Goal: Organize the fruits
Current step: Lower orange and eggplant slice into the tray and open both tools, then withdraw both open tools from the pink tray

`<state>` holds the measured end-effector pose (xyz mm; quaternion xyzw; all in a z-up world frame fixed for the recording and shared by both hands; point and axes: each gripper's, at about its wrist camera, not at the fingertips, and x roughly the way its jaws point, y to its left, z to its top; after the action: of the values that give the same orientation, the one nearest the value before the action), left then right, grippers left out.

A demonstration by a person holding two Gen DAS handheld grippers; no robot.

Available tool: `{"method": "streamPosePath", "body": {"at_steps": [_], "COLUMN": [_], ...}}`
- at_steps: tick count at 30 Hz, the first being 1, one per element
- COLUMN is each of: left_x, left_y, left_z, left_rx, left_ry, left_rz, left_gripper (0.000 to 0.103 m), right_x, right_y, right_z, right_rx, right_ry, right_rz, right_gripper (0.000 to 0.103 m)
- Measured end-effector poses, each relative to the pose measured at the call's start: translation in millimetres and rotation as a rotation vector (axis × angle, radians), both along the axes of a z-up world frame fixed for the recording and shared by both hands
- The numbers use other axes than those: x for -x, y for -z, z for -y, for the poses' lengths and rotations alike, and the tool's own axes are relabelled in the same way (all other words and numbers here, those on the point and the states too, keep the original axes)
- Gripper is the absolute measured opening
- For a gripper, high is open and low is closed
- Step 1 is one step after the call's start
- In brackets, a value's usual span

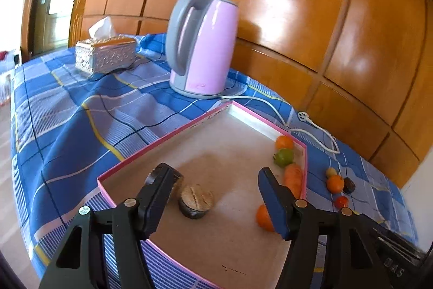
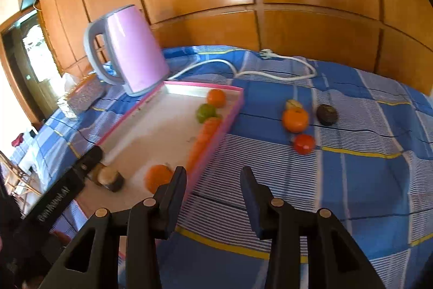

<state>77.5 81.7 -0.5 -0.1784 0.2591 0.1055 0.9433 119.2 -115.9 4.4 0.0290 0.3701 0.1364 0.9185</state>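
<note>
Left gripper [image 1: 213,203] hangs over the near end of the shallow pink-rimmed cardboard tray [image 1: 140,151], jaws apart, nothing pressed between them. Just beyond the tips a brown, cut-faced round fruit [image 1: 196,201] lies on the tray floor, clear of both pads. By the right-hand pad there's an orange fruit [image 1: 262,217], partly hidden. Along the tray's far wall: a long orange carrot [image 1: 293,178], a green round fruit [image 1: 283,156], another orange one [image 1: 284,142].

Right gripper [image 2: 213,197] sits over the blue checked cloth on the counter [image 2: 351,180], just beside the tray's edge, jaws parted and empty. Out on the cloth, near each other: an orange tangerine [image 2: 295,119], a red tomato [image 2: 304,143], a dark brown round fruit [image 2: 327,114], and a small yellowish one [image 2: 293,103] behind the tangerine. A pink electric kettle [image 2: 132,50] stands behind the tray, its white cord [image 2: 270,73] trailing.
</note>
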Motion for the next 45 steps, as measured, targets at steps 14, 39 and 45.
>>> {"method": "streamPosePath", "body": {"at_steps": [14,39,45], "left_x": [6,-2,-5], "left_y": [-8,3,7], "left_z": [49,83,94], "left_rx": [-0.131,-0.172,-0.191], "left_ry": [0.185,0.354,0.406], "left_rz": [0.038,0.010,-0.006], "left_gripper": [0.081,0.076,0.066], "right_x": [1,-18,-19], "right_y": [16,39,39], "right_z": [77,122,122], "right_rx": [0.028,-0.028,-0.041], "right_ry": [0.169,0.313,0.296], "right_rz": [-0.032,-0.086,-0.083], "right_gripper": [0.042,0.042,0.042]}}
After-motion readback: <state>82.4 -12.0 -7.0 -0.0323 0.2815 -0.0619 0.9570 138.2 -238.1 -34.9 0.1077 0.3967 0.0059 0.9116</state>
